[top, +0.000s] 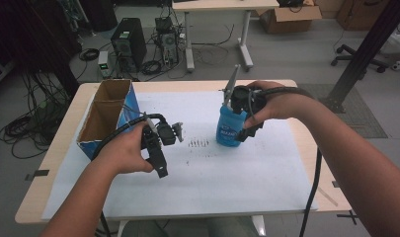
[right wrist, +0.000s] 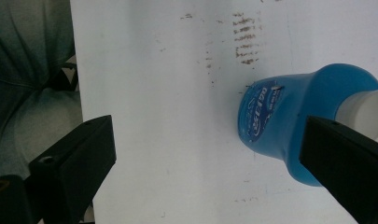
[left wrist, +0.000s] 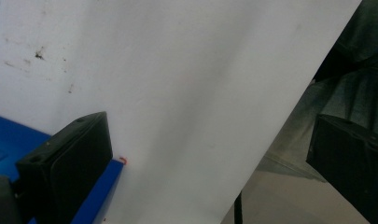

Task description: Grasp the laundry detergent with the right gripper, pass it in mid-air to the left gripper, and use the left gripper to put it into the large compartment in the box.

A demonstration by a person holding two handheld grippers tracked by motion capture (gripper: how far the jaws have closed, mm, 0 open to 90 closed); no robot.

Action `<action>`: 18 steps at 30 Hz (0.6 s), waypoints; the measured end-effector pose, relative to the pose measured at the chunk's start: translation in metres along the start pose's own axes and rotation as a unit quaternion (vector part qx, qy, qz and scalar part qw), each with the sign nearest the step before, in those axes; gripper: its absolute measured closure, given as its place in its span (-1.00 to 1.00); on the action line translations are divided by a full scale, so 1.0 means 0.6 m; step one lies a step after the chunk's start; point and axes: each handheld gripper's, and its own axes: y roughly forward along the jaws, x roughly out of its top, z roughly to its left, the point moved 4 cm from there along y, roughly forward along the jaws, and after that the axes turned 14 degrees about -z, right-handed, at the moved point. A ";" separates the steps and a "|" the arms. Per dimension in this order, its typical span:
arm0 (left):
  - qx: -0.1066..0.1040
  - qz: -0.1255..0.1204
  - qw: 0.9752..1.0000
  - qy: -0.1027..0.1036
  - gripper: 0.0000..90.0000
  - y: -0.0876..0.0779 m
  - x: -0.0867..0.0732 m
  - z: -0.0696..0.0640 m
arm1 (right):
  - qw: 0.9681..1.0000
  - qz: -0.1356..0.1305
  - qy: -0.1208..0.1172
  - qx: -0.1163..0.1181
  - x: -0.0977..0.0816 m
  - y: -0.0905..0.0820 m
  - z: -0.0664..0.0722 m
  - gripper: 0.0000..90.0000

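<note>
A blue plastic bottle (top: pixel 228 129) with a white cap stands upright on the white sheet (top: pixel 212 177), right of middle. My right gripper (top: pixel 248 129) hangs over the bottle's top and right side, pointing down. In the right gripper view its jaws (right wrist: pixel 207 126) stand wide open; the bottle (right wrist: pixel 280 116) sits by the right jaw, partly behind it, and no pad presses on it. My left gripper (top: pixel 157 160) hovers left of middle, beside the box, its jaws towards the person. In the left gripper view it (left wrist: pixel 207 126) is open over bare sheet.
An open cardboard box (top: pixel 131 106) with blue sides stands at the table's left; its blue side (left wrist: pixel 9 140) lies behind my left jaw. Dark smudges (top: pixel 198 144) mark the sheet beside the bottle. Beyond the table are a computer tower (top: pixel 128 44), cables and a desk.
</note>
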 end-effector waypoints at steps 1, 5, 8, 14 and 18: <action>0.000 -0.002 1.000 -0.001 -0.99 0.000 0.000 0.000 | 1.000 0.000 -0.001 0.002 0.000 0.000 0.000 -0.91; 0.002 -0.006 1.000 -0.003 -0.99 0.001 0.001 0.002 | 1.000 -0.001 0.000 0.000 -0.002 0.001 -0.001 -0.91; 0.002 0.000 1.000 -0.003 -0.99 0.006 -0.002 0.001 | 1.000 -0.007 0.004 -0.002 -0.005 0.000 -0.001 -0.91; -0.002 0.004 1.000 0.002 -0.99 0.009 -0.003 -0.002 | 1.000 -0.012 0.011 -0.008 -0.024 -0.008 0.003 -0.91; 0.001 0.004 1.000 0.005 -0.99 0.008 -0.001 -0.002 | 0.999 -0.023 0.022 -0.009 -0.043 -0.013 0.006 -0.91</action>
